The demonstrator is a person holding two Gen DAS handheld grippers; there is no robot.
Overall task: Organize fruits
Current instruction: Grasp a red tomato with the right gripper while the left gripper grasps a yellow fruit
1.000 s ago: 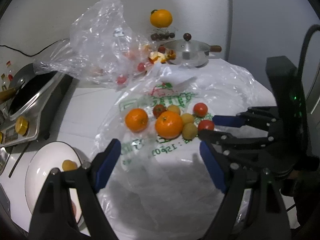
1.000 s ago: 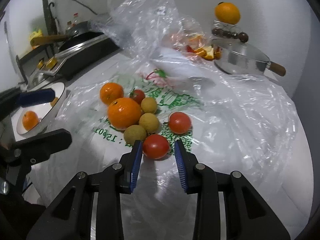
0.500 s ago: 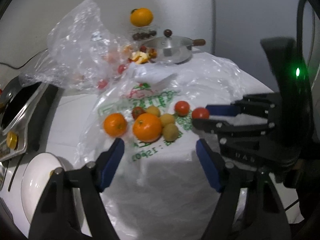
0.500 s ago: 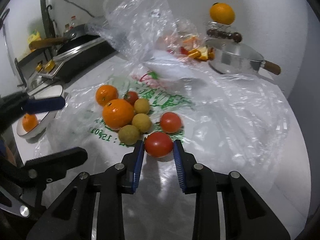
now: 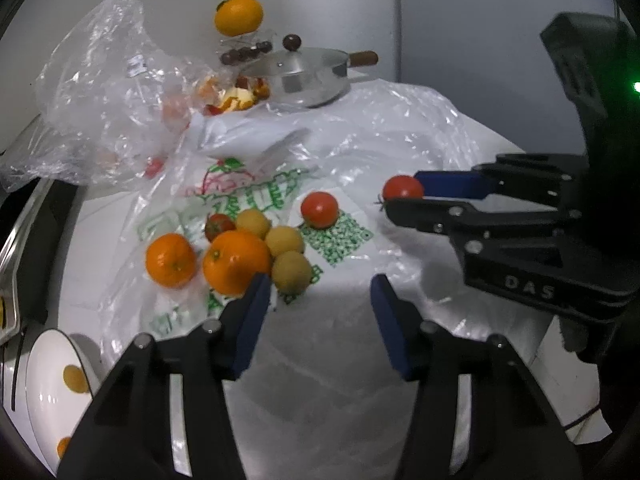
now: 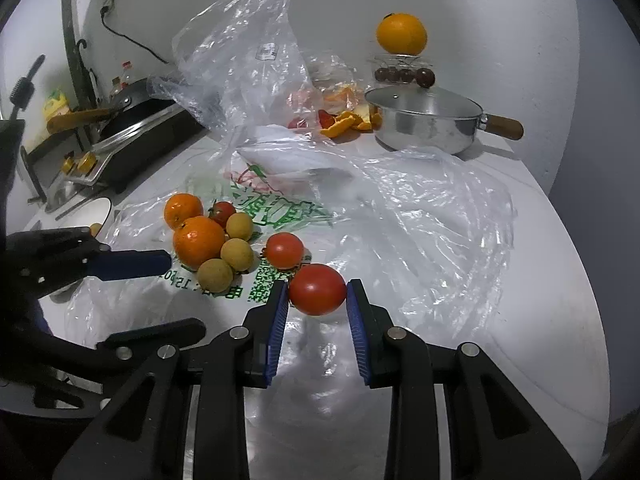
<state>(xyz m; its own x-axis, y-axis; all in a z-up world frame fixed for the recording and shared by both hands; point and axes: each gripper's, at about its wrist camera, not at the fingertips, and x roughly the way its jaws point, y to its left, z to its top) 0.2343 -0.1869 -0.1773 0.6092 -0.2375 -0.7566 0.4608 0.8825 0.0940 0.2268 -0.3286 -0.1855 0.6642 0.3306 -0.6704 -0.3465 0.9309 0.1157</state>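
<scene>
My right gripper [image 6: 317, 292] is shut on a red tomato [image 6: 317, 289] and holds it above the plastic bag [image 6: 420, 220]; the tomato also shows in the left wrist view [image 5: 402, 188]. On the bag lies a fruit pile: two oranges [image 5: 236, 261], a second tomato [image 5: 319, 209], a smaller tomato [image 5: 218, 225] and three yellow-green round fruits [image 5: 291, 272]. My left gripper [image 5: 318, 294] is open and empty, just in front of the pile. A white bowl [image 5: 38, 364] at lower left holds small fruits.
A steel lidded pot [image 5: 308, 76] stands at the back, beside a glass jar topped by an orange [image 5: 239, 15]. A crumpled clear bag [image 5: 108, 92] with fruit scraps lies back left. A stove with a pan [image 6: 132, 128] is at the left.
My right gripper closed on the red tomato and lifted it off the bag. My left gripper moved forward, closer to the fruit pile.
</scene>
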